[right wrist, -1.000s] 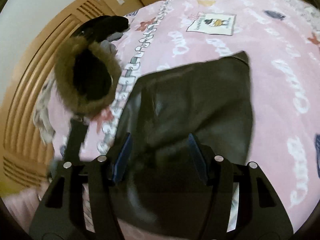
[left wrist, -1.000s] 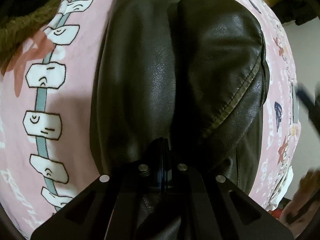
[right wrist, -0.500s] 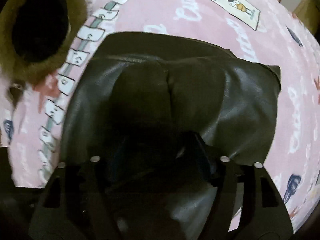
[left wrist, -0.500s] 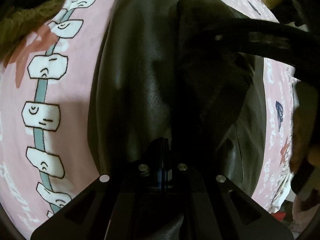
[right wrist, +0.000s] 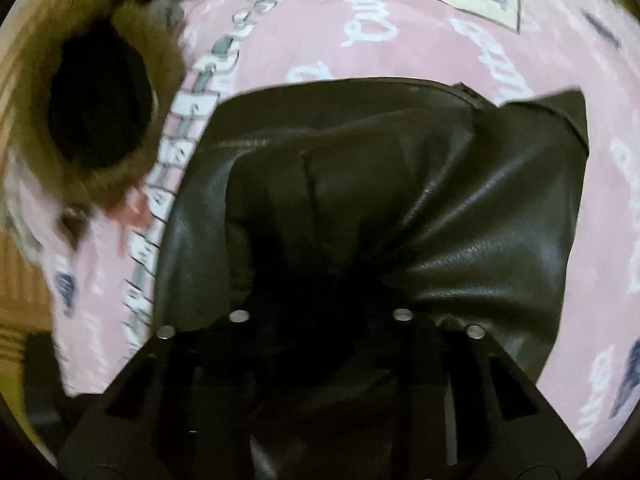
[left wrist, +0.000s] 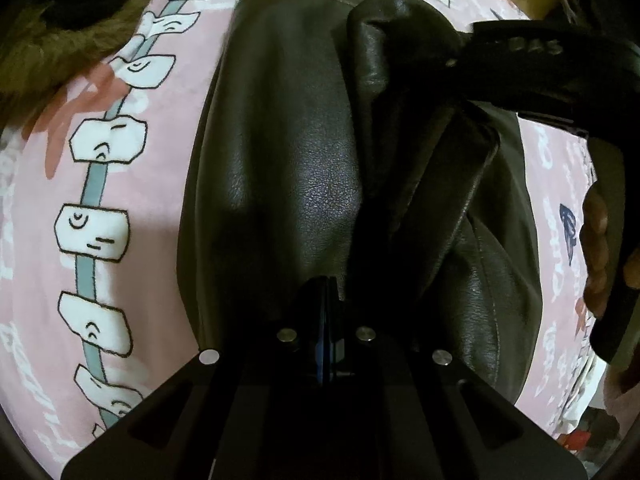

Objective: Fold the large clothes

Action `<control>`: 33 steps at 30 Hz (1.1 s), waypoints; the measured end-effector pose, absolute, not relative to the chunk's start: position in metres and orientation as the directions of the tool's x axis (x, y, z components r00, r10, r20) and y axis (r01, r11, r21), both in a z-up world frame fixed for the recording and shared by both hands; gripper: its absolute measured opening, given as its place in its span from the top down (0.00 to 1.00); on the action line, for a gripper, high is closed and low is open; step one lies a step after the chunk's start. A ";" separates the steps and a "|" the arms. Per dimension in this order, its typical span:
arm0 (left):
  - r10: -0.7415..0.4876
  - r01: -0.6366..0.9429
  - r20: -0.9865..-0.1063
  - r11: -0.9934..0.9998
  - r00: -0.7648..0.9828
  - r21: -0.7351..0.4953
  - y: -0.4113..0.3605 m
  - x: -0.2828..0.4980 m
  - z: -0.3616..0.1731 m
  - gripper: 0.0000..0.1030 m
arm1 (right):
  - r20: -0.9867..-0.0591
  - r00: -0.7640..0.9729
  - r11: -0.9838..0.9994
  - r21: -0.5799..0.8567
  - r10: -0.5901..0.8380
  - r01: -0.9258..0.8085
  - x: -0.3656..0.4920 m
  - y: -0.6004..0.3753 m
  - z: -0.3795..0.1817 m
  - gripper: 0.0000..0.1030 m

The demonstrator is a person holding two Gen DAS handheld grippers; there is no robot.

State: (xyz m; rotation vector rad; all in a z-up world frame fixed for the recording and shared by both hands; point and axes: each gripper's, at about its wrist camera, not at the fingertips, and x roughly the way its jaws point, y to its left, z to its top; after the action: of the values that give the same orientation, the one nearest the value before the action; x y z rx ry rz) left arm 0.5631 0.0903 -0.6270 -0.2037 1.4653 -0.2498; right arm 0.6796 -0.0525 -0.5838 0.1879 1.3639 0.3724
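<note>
A black leather jacket (left wrist: 288, 160) lies on a pink printed bedspread (left wrist: 36, 208). My left gripper (left wrist: 326, 292) is shut, its tips pinched on the near part of the leather, which rises toward them. My right gripper (left wrist: 456, 60) reaches in from the upper right onto a folded flap. Its jaws are closing with that flap between them. In the right wrist view the jacket (right wrist: 460, 200) wrinkles toward my right gripper (right wrist: 320, 280), and the fingertips are lost in dark leather. A person's hand (left wrist: 596, 256) holds the right tool.
A dark fur-trimmed hood (left wrist: 60, 20) lies on the bedspread left of the jacket and shows as the hood (right wrist: 96, 120) in the right wrist view. Wooden furniture (right wrist: 16, 280) stands past the bed's left edge. Pink bedspread (right wrist: 400, 20) extends beyond the jacket.
My right gripper has come down over the jacket and into the left wrist view, and its wide jaws have drawn in on the folded flap, which is now bunched and lifted. The left gripper has stayed shut.
</note>
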 end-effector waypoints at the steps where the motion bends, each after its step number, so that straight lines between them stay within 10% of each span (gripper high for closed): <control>1: -0.291 0.044 -0.952 0.957 0.091 -0.288 0.092 0.562 -0.627 0.98 | -0.910 0.160 0.921 0.361 0.382 -0.143 0.680 -0.055 -0.582 0.78; 22: -0.341 0.008 -0.934 0.940 0.104 -0.342 0.142 0.533 -0.626 0.99 | -0.652 0.138 0.660 0.695 0.746 -0.285 0.670 -0.034 -0.522 0.88; 33: -0.382 0.009 -0.924 0.924 0.031 -0.382 0.158 0.527 -0.657 1.00 | -0.887 -0.112 0.708 0.428 0.447 -0.562 0.693 0.086 -0.569 0.88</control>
State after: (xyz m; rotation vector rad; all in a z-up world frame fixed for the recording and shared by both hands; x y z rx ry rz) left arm 0.5274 0.1576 -0.6570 -0.3041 1.5168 -0.3086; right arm 0.6929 0.0865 -0.5688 -0.1009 1.4495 0.8574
